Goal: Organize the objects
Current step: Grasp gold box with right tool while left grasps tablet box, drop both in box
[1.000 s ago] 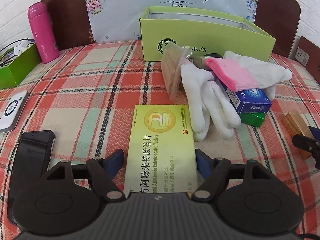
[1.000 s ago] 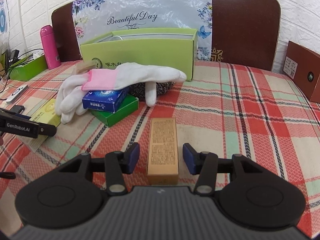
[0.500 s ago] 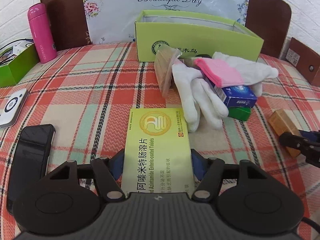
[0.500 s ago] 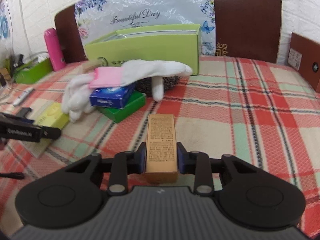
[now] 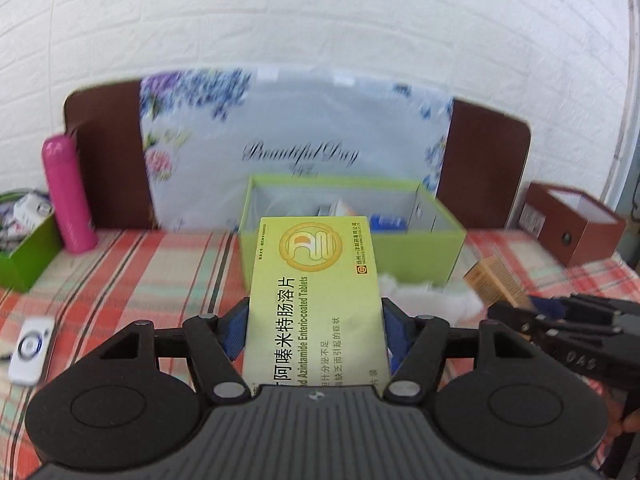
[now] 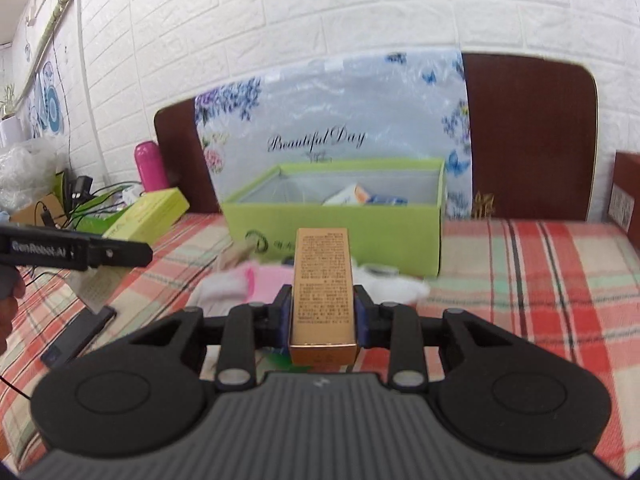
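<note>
My left gripper [image 5: 314,330] is shut on a flat yellow-green tablet box [image 5: 314,296], held in the air in front of the open lime-green storage box [image 5: 420,256]. My right gripper [image 6: 323,316] is shut on a narrow golden carton [image 6: 323,280], also lifted off the plaid cloth. That carton [image 5: 496,280] and the right gripper show at the right of the left wrist view. The lime-green box [image 6: 384,232] holds a few small packs. White and pink gloves [image 6: 236,284] lie below, in front of it.
A pink bottle [image 5: 68,196] and a green tray [image 5: 24,256] stand at the back left. A brown box [image 5: 568,224] sits at the back right. A white device [image 5: 30,350] and a black phone [image 6: 80,336] lie on the plaid cloth [image 6: 540,272]. A floral bag [image 6: 332,128] stands behind.
Both grippers closed on their boxes and lifted them off the cloth. Both views tilted up, so the wall and the inside of the green box now show.
</note>
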Tool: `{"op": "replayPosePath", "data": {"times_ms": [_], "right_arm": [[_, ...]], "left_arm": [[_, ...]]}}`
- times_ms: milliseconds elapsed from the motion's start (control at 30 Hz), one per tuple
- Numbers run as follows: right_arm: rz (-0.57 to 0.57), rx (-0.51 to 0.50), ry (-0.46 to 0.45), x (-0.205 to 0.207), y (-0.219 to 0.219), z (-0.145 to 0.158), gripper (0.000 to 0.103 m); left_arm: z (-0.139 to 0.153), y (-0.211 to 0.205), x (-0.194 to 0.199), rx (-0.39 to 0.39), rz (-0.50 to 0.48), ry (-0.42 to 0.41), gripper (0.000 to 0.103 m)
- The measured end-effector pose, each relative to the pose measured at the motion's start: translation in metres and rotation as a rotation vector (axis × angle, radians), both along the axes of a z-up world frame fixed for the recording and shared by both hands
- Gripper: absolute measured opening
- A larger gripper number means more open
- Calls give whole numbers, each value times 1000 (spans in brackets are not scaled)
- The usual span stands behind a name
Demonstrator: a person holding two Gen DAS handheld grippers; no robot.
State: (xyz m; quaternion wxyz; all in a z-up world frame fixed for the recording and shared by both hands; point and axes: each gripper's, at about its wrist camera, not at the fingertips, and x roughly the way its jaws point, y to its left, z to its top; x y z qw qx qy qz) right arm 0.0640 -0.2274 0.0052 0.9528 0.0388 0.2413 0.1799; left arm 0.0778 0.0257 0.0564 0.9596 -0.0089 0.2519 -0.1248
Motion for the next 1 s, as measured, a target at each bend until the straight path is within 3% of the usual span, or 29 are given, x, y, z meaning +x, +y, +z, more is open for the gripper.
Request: {"op": "replayPosePath", "data": {"times_ms": [233,333,533,700,767,800,833,900,1000], "right_arm": [[-79,-41,-62,55,-1,14,30],[-129,-60,-76,85,-3,14,30],[-207,-94,-79,147,-3,9,30],[-234,-151,-82,184,3,-4,30],[-237,-175,-86,193,7,-12,31],[-230,-191,-100,195,9,-16,43],[-226,-218,-114,194,11,-19,62],[-242,-273,-166,184,15,-24,71],[-266,-315,-242,160,15,-27,90]], "left_arm": [[22,-33,72,-53,-31,-21,68],[23,-52,106,-32,-33,-24,68],[13,-74,169,-26,-56,23,68],[-4,-80,200,-5,-49,28,68],[-14,-78,207,-1,-51,30,76],[-19,-77,209,10,-46,58,83],[-24,-74,210,18,-31,87,84],[-30,-66,204,15,-16,119,84],[-29,-52,182,-35,-18,105,84]]}}
